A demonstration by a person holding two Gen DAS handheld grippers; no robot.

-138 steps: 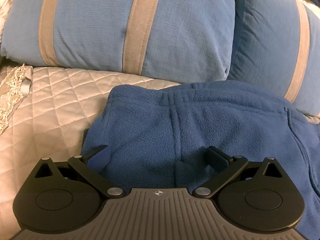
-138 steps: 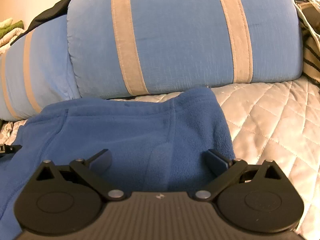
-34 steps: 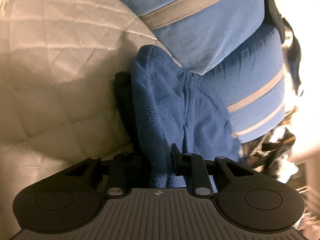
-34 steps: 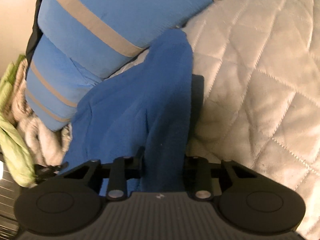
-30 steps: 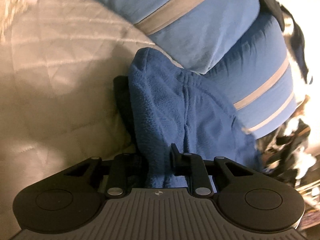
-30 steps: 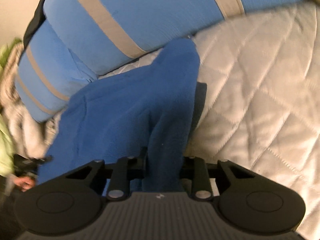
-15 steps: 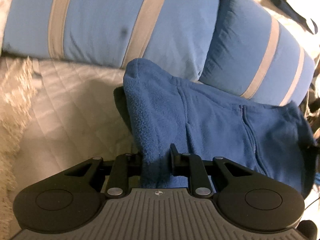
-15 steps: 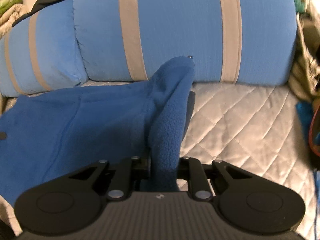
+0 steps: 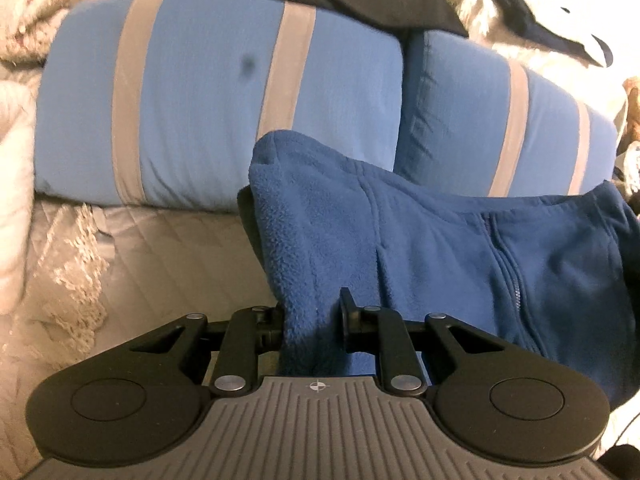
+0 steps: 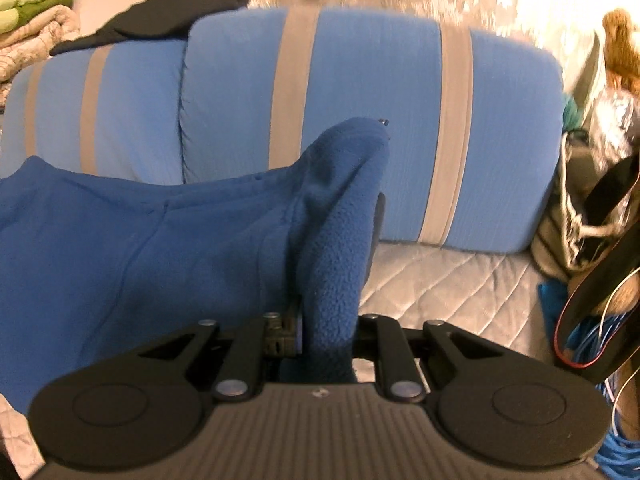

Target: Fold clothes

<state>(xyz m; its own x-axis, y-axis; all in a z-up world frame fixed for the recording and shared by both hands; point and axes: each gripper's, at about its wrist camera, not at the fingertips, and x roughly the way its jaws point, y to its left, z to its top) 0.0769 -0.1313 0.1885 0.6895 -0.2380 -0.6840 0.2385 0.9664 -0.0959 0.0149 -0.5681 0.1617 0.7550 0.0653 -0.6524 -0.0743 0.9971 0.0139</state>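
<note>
Left view, my left gripper [image 9: 311, 312] pinches the fleece [image 9: 440, 248] rising toward two o'clock; right view, my right gripper [image 10: 326, 328] clamps its other corner, lifted off the bed [image 10: 440, 280], fold-over next.

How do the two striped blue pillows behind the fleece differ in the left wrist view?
The left pillow shows a dark spot; the right pillow shows none. The left pillow faces the camera squarely; the right pillow angles away, its lower edge hidden by the blue fleece. Both are blue with tan stripes.
</note>
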